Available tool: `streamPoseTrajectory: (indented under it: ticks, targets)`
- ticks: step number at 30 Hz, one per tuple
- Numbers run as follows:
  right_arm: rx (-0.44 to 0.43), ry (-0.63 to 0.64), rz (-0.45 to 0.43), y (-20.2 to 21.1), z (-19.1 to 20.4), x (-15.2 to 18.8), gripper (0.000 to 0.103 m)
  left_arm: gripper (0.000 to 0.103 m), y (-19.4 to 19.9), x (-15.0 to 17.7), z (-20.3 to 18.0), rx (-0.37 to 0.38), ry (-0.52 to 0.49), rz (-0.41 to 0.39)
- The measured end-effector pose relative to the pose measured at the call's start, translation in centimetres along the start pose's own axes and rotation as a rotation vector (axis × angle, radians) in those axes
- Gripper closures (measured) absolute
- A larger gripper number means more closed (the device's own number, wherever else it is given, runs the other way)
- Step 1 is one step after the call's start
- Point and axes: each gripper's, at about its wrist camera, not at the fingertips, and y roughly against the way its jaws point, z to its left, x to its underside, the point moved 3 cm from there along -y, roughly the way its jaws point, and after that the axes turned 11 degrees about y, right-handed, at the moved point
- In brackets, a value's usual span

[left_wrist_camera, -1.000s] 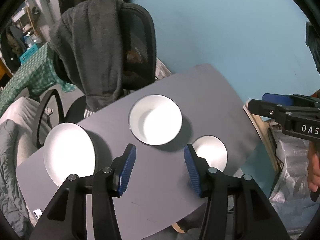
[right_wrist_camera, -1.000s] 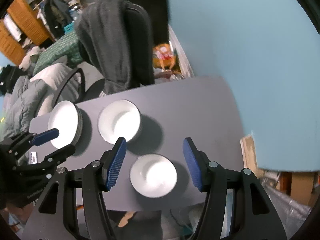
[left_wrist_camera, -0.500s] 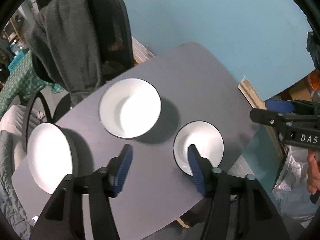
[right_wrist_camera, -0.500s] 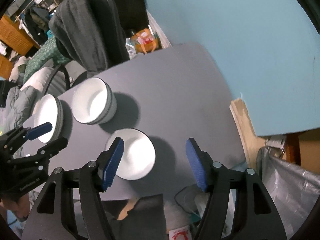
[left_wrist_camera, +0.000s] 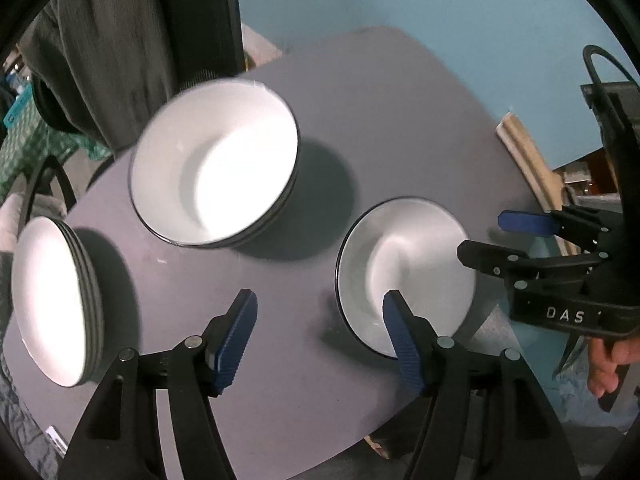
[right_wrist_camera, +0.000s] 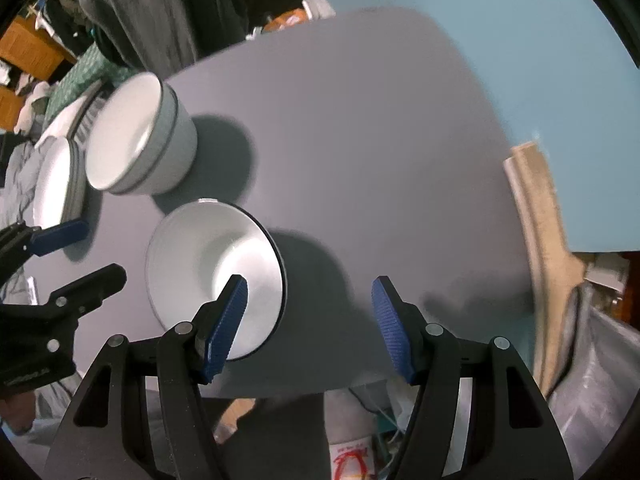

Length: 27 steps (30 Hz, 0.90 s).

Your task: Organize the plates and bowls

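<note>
Left wrist view: the left gripper (left_wrist_camera: pixel 318 336) hangs over the near part of the table with its ribbed blue pads (left_wrist_camera: pixel 235 336) spread apart and nothing between them; its jaws have just been opening wider. Its right pad overlaps the near rim of a small white bowl (left_wrist_camera: pixel 416 264), though contact cannot be told. The right gripper (right_wrist_camera: pixel 308 324) also stands released, jaws parted over bare tabletop and lately widened a little, its left pad in front of that same bowl's inner wall. Both tools have black, riveted arms.

The table (right_wrist_camera: pixel 360 140) is a smooth, matte grey slab with rounded corners. On it, the small bowl sits near the front right edge in the left view, glossy white with a thin dark rim. Farther back and to the left stands a stack of larger bowls (left_wrist_camera: pixel 216 168), the same white enamel look with dark rims. At the far left edge lies a stack of plates (left_wrist_camera: pixel 52 300), flat and white with grey edges.

Beyond the table, a black office chair (left_wrist_camera: pixel 224 20) carries a dark grey garment (left_wrist_camera: pixel 112 40). A pale blue wall (left_wrist_camera: pixel 440 20) fills the background, with a wooden strip (right_wrist_camera: pixel 536 208) along its base.
</note>
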Motion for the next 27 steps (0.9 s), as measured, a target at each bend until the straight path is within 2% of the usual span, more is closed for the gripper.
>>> streamPoseTrajectory:
  ticks: [9,16,18,20,22,24,25,27]
  targets:
    - [-0.065,-0.019,0.019,-2.7,-0.2,-0.3,0.039,0.036,-3.3,0.8,-0.1,-0.013,0.051,0.042]
    - [-0.071,0.011,0.027,-3.1,-0.1,-0.5,0.039,0.037,-4.4,1.1,-0.2,0.004,0.100,0.055]
    - [-0.069,0.021,0.029,-3.1,-0.1,-0.7,0.048,0.041,-4.6,1.1,-0.2,0.009,0.117,0.062]
    - [-0.072,0.025,0.038,-3.1,-0.2,-0.6,0.056,0.054,-4.9,0.9,0.0,0.011,0.132,0.076]
    - [-0.077,0.027,0.044,-3.2,-0.4,-0.7,0.064,0.061,-5.2,1.2,0.1,0.013,0.144,0.092]
    - [-0.081,0.031,0.043,-3.0,-0.5,-0.7,0.072,0.073,-5.6,1.4,0.5,0.012,0.168,0.105]
    - [-0.081,0.034,0.045,-3.2,-0.3,-0.9,0.074,0.077,-5.7,1.4,0.5,0.015,0.172,0.113]
    - [-0.081,0.035,0.048,-3.1,-0.3,-1.0,0.084,0.083,-5.8,1.6,0.6,0.048,0.190,0.128]
